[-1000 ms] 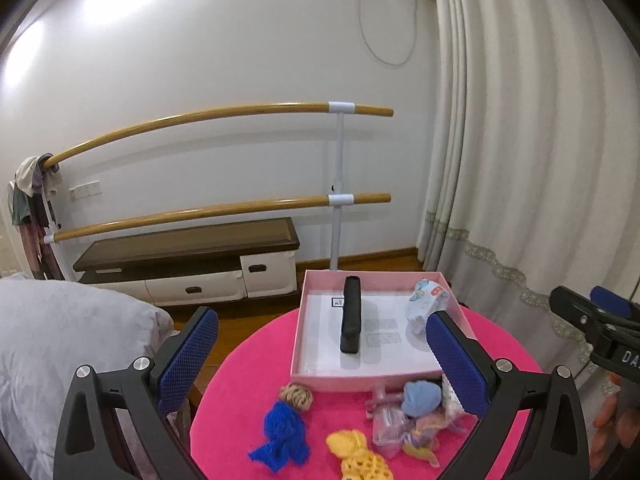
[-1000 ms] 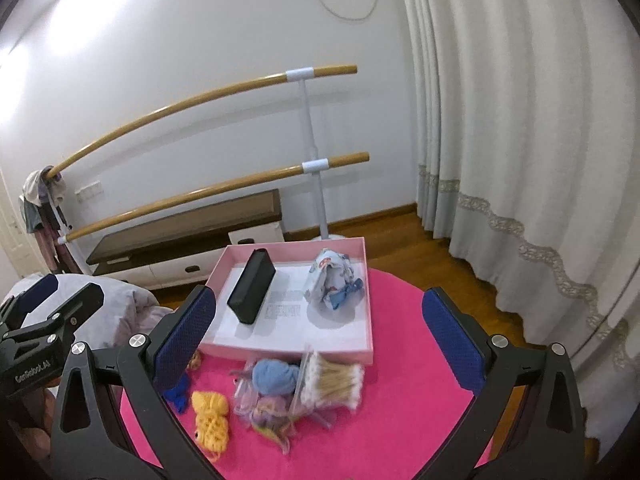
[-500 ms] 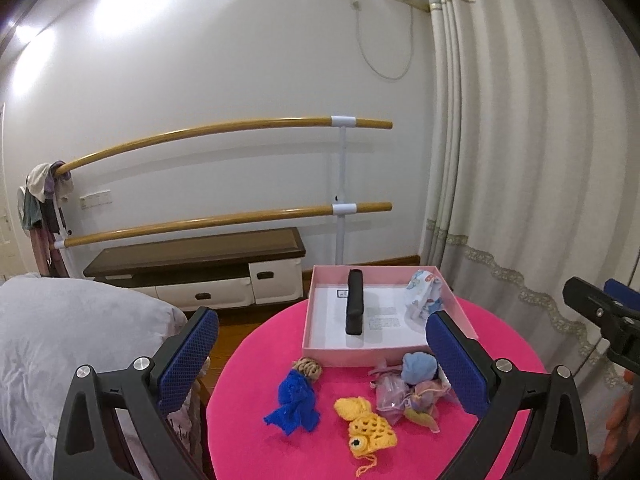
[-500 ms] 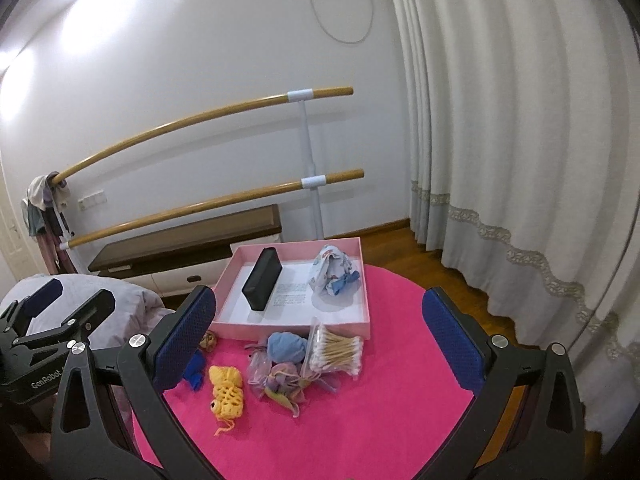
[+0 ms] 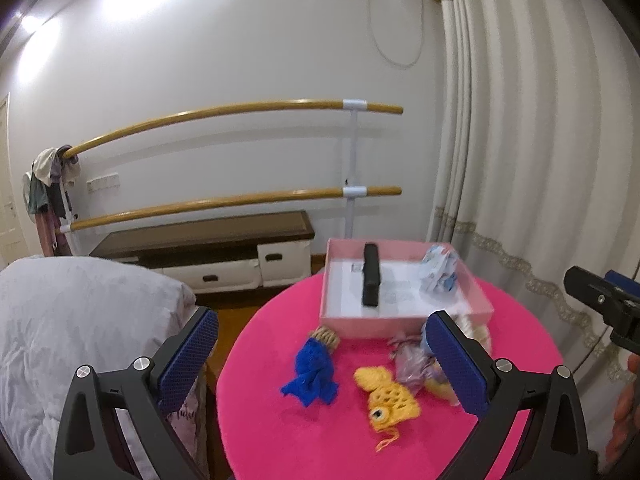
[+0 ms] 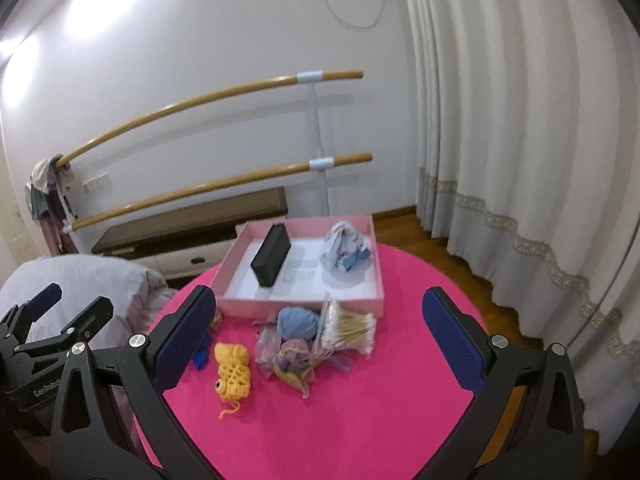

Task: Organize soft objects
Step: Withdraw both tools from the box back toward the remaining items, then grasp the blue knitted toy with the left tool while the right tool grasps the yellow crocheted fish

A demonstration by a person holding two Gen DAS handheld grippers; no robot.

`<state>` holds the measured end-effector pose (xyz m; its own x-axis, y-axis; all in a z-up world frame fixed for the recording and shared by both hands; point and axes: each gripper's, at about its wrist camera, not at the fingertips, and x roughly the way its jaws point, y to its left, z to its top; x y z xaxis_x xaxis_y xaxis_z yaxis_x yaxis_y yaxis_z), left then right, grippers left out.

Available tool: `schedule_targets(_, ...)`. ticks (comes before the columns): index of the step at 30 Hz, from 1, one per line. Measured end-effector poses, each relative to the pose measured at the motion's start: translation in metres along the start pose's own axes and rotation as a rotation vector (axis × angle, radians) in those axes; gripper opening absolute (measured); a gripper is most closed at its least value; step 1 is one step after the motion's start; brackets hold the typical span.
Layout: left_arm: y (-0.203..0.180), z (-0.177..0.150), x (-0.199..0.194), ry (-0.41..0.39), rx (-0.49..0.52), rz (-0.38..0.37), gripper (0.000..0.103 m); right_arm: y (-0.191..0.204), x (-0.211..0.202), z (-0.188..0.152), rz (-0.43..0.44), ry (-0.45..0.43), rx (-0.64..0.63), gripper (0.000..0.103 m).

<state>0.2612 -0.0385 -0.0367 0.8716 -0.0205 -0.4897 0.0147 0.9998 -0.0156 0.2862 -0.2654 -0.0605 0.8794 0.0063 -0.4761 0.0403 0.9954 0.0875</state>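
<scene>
1. Both tools have pulled back and up over the last second: the pink-topped table [image 6: 360, 400] now shows far more of its surface, and the yellow crocheted fish [image 6: 233, 372] is fully in view.
2. The left tool [image 5: 324, 360] and right tool [image 6: 320, 340] stand wide, holding nothing.
3. The pink box [image 6: 240, 248] already holds a black case [image 6: 271, 256] and a patterned cloth bundle [image 6: 344, 248].
4. Loose in front of it lie the fish, a blue knitted piece [image 5: 312, 372], a light-blue yarn ball [image 6: 298, 322] and a bag of cotton swabs [image 6: 352, 326].
5. This looks like a pause between picks, with sorting far from finished.
</scene>
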Motion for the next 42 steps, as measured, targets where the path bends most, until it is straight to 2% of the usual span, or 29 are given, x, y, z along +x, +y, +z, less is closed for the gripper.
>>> schedule_targets(9, 0.020, -0.025, 0.048, 0.112, -0.005, 0.033, 0.103, 0.030, 0.051, -0.038, 0.063, 0.145, -0.049, 0.103)
schedule_targets(19, 0.031, -0.043, 0.137, 0.235, -0.002, 0.044, 0.099, 0.054, 0.105, -0.078, 0.134, 0.289, -0.061, 0.102)
schedule_targets(25, 0.034, -0.052, 0.189, 0.286, 0.021, 0.048, 0.093, 0.063, 0.140, -0.092, 0.200, 0.360, -0.036, 0.091)
schedule_targets(32, 0.028, -0.058, 0.235, 0.319, 0.044, 0.021, 0.088, 0.073, 0.178, -0.108, 0.291, 0.453, 0.001, 0.056)
schedule_targets(34, 0.025, -0.060, 0.247, 0.332, 0.048, 0.002, 0.081, 0.076, 0.192, -0.115, 0.304, 0.488, 0.012, 0.049)
schedule_targets(35, 0.025, -0.061, 0.251, 0.340, 0.046, -0.014, 0.073, 0.076, 0.196, -0.117, 0.307, 0.497, 0.019, 0.042)
schedule_targets(36, 0.025, -0.061, 0.255, 0.350, 0.042, -0.031, 0.068, 0.076, 0.200, -0.119, 0.310, 0.504, 0.025, 0.041)
schedule_targets(38, 0.024, -0.061, 0.264, 0.374, 0.030, -0.072, 0.045, 0.076, 0.202, -0.119, 0.307, 0.495, 0.016, 0.030)
schedule_targets(40, 0.026, -0.060, 0.269, 0.385, 0.014, -0.106, 0.034, 0.075, 0.202, -0.119, 0.317, 0.493, 0.022, 0.027)
schedule_targets(42, 0.027, -0.059, 0.271, 0.389, 0.002, -0.118, 0.029, 0.074, 0.199, -0.119, 0.320, 0.488, 0.022, 0.024)
